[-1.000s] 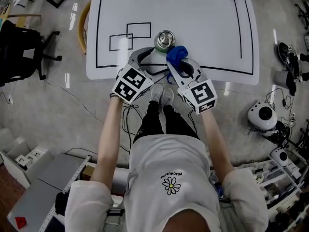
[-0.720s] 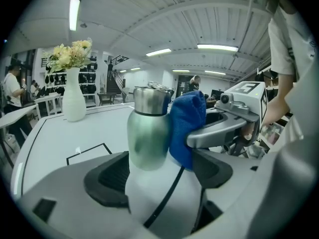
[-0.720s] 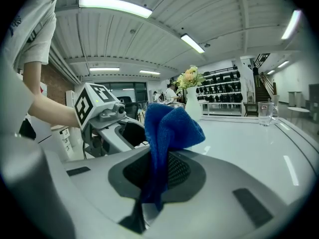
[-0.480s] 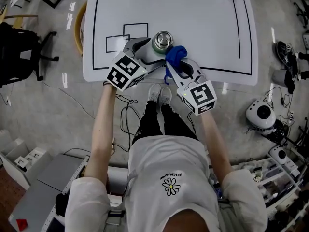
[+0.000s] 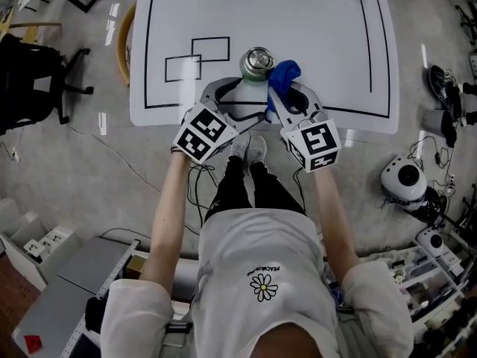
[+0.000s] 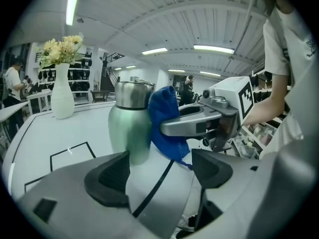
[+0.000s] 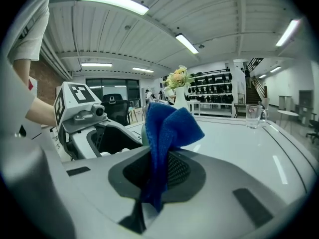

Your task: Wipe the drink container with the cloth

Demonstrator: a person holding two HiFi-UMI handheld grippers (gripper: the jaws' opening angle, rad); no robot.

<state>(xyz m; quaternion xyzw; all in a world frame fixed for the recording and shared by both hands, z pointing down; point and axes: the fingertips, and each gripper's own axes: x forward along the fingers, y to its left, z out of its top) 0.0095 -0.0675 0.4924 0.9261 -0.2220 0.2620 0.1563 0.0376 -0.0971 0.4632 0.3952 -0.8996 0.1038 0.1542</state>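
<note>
A green metal drink bottle [image 5: 257, 63] with a steel lid stands upright near the front edge of the white table [image 5: 313, 21]. My right gripper [image 5: 288, 89] is shut on a blue cloth [image 5: 283, 75], which it holds against the bottle's right side. The left gripper view shows the cloth [image 6: 167, 123] touching the bottle [image 6: 128, 128]. My left gripper [image 5: 237, 97] is open just in front of the bottle, on its left, with nothing between its pads [image 6: 107, 178]. In the right gripper view the cloth [image 7: 167, 128] hides nearly all of the bottle.
Black tape lines mark rectangles [image 5: 197, 58] on the table, left of the bottle. A white vase of flowers [image 6: 62, 91] and a glass mug [image 7: 253, 116] stand farther back. A black chair [image 5: 30, 73] stands on the floor at the left.
The right gripper has swung the cloth from the bottle's near side round to its right side. The left gripper reached in beside the bottle, then drew back a little.
</note>
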